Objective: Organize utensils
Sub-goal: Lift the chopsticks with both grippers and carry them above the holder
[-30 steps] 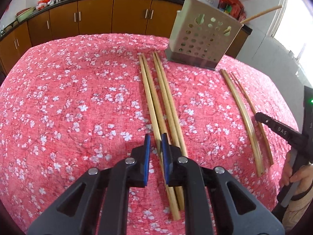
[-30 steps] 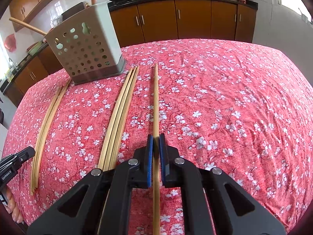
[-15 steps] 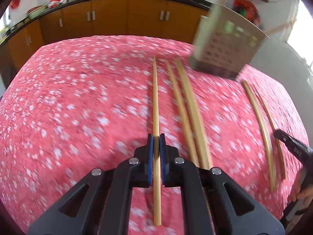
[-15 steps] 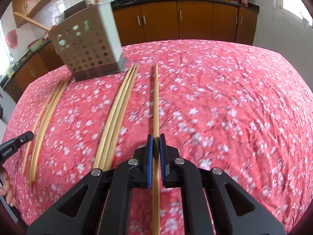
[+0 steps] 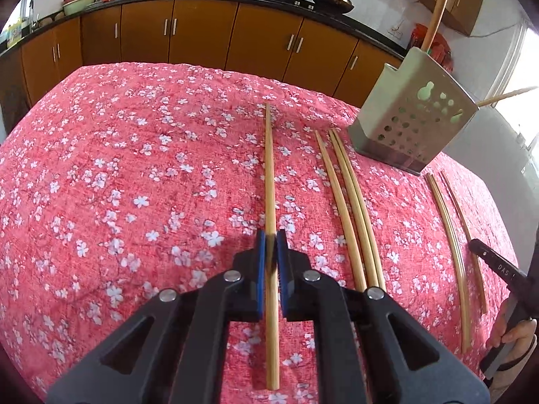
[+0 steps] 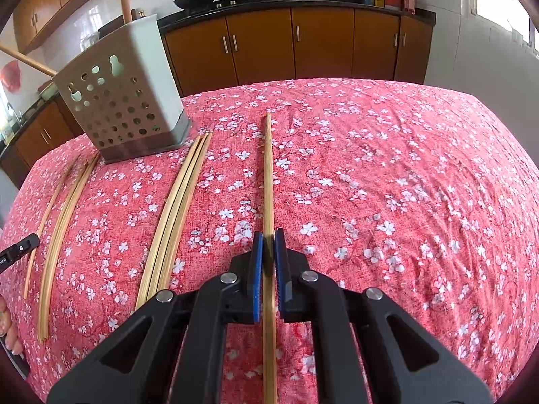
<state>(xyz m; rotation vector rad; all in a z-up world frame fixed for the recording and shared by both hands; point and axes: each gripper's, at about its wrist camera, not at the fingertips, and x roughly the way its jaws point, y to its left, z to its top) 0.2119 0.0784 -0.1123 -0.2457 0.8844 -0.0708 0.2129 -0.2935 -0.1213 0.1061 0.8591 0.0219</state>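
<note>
1. Left gripper (image 5: 270,252) was clamped on one chopstick (image 5: 269,175); right gripper (image 6: 268,252) gripped another chopstick (image 6: 267,175); both sticks pointed toward the far side.
2. Perforated holder (image 6: 128,101) stood far on the floral cloth (image 6: 404,185); loose chopsticks (image 6: 175,208) lay near it.
3. Judgement: keep the grip firm, lift clear, tip each stick upright, and lower it into the holder's open top without knocking the holder.
</note>
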